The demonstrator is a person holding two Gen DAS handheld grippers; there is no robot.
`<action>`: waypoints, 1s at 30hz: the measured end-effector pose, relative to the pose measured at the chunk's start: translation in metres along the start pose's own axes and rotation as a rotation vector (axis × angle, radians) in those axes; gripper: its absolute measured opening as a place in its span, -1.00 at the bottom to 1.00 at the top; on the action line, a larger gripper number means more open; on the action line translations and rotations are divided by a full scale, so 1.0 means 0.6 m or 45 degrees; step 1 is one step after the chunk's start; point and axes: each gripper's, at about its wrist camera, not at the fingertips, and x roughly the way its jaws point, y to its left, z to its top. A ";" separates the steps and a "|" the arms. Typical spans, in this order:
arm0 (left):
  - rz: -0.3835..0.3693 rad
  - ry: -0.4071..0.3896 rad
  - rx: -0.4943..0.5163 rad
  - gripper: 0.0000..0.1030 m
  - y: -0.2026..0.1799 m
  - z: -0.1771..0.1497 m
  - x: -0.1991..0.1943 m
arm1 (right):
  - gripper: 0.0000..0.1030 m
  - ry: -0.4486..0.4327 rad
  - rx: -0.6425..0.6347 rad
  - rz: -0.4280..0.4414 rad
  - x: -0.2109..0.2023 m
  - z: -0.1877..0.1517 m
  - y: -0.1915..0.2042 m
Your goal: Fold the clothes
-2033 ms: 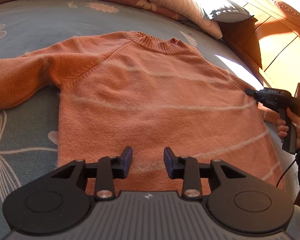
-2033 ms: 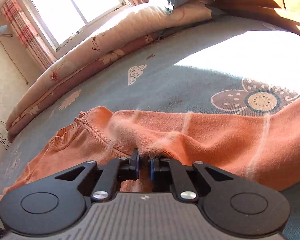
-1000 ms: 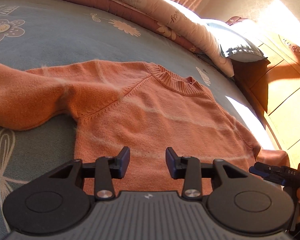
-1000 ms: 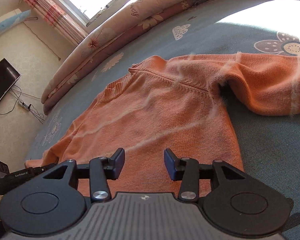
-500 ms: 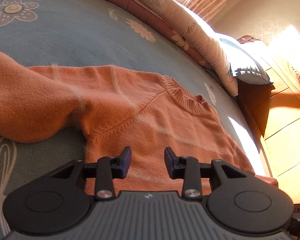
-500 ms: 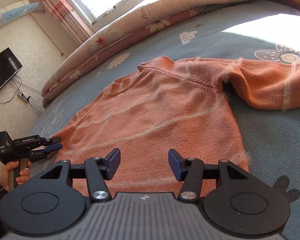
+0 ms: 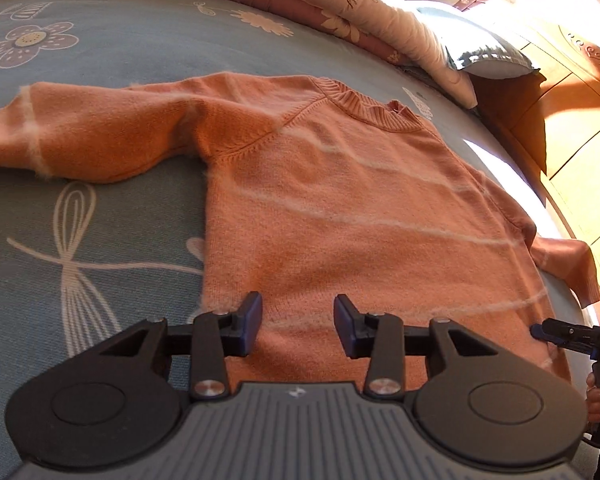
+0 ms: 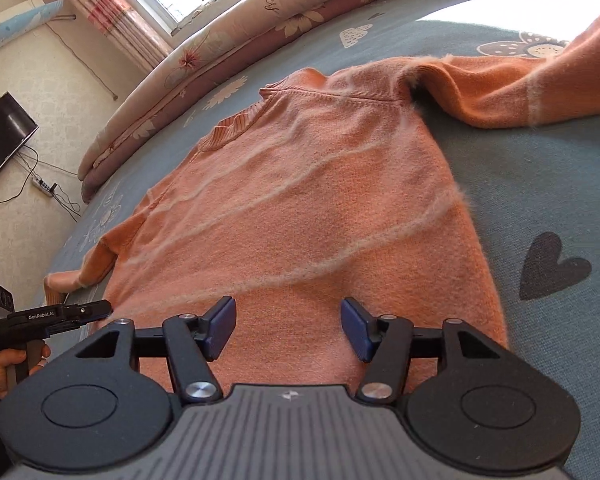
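Garment: an orange knitted sweater with thin pale fuzzy stripes (image 7: 360,216) lies flat and spread out on the bed, ribbed collar (image 7: 364,108) pointing away from both cameras toward the folded quilt.
Surface: a grey-blue bedsheet printed with flowers, hearts and white line drawings (image 7: 80,248) shows bare on either side of the sweater body.
Sleeves: in the left wrist view one sleeve (image 7: 80,136) stretches out to the left across the sheet; the other sleeve (image 7: 568,264) is bunched at the right edge of the bed, and seems to hang partly over it.
Left gripper: the black two-finger left gripper (image 7: 297,322) is above the sweater's lower hem, jaws spread wide with nothing between them; whether the tips touch the knit cannot be told.
Right gripper: the black two-finger right gripper (image 8: 288,326) is likewise over the hem area, jaws parted wide and empty.
Cross views: each camera catches the other gripper at the frame edge, held in a person's hand (image 8: 8,364).
Background: a folded floral quilt in cream and mauve (image 7: 360,12) lies along the far side of the bed; a window with striped pink curtains (image 8: 100,8) lets in sun.
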 end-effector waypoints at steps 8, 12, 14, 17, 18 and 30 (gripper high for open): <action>-0.121 -0.034 0.293 0.24 -0.137 -0.042 -0.041 | 0.50 -0.072 -0.089 -0.133 -0.060 -0.030 0.052; 0.035 0.018 0.507 0.25 -0.199 -0.105 -0.009 | 0.50 0.003 -0.162 -0.237 -0.012 -0.075 0.084; 0.138 0.049 0.512 0.33 -0.192 -0.139 -0.005 | 0.59 -0.031 -0.247 -0.279 -0.019 -0.105 0.095; 0.148 0.012 0.459 0.42 -0.165 -0.175 -0.039 | 0.79 -0.051 -0.274 -0.272 -0.045 -0.142 0.096; 0.162 0.014 0.462 0.42 -0.163 -0.182 -0.049 | 0.79 -0.054 -0.287 -0.272 -0.055 -0.153 0.095; 0.208 -0.047 0.559 0.49 -0.224 -0.189 -0.065 | 0.84 -0.025 -0.432 -0.371 -0.044 -0.165 0.151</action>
